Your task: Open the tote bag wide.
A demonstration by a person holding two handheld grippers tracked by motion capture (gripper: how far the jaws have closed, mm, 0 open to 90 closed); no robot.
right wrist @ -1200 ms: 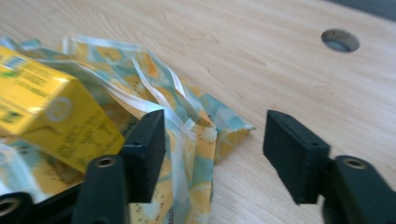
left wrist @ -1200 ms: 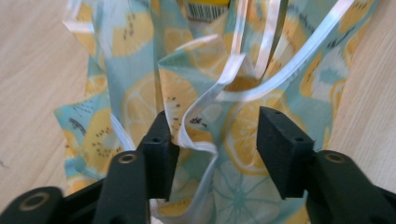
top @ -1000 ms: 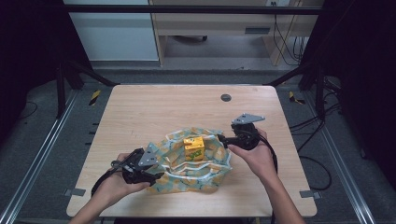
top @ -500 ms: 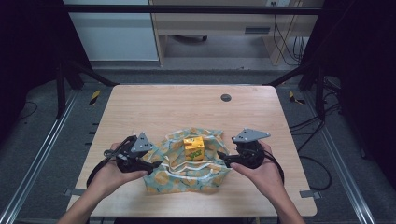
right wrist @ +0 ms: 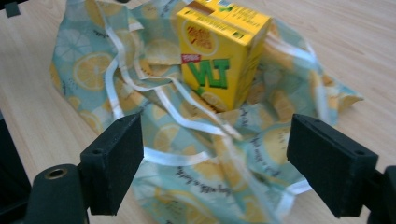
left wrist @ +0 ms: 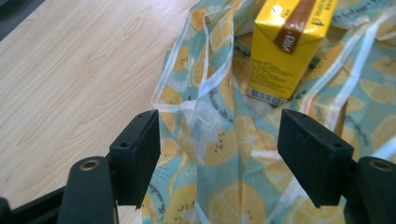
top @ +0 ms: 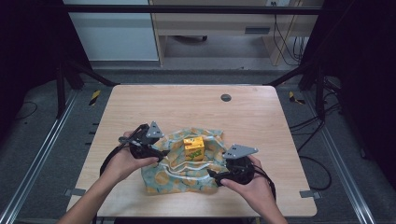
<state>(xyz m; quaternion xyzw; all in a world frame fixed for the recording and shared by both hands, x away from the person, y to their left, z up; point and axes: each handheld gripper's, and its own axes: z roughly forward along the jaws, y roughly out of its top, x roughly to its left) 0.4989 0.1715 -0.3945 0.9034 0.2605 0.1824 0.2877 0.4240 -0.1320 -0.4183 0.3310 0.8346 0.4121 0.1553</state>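
Cloth bag (top: 184,168) printed with lemons on pale blue-green lies crumpled and spread flat on the tabletop (top: 187,105), toward the near edge and about midway between the left and right edges. Its white handles (right wrist: 177,116) loop loosely over the folds. A yellow drink carton (top: 194,148) stands upright on the spread cloth near the bag's far side, resting on top of the fabric rather than enclosed by it; whether it sits within the bag's opening cannot be told. The left gripper (left wrist: 219,154) is at the bag's left edge, its jaws released and spread wide over the fabric and one handle, pinching nothing. The right gripper (right wrist: 215,163) is at the bag's near right corner, its jaws also released, having just been opening further, with cloth and handle strips lying between them untouched. A small dark round grommet (top: 226,97) sits in the tabletop near the far edge, well apart from the bag.
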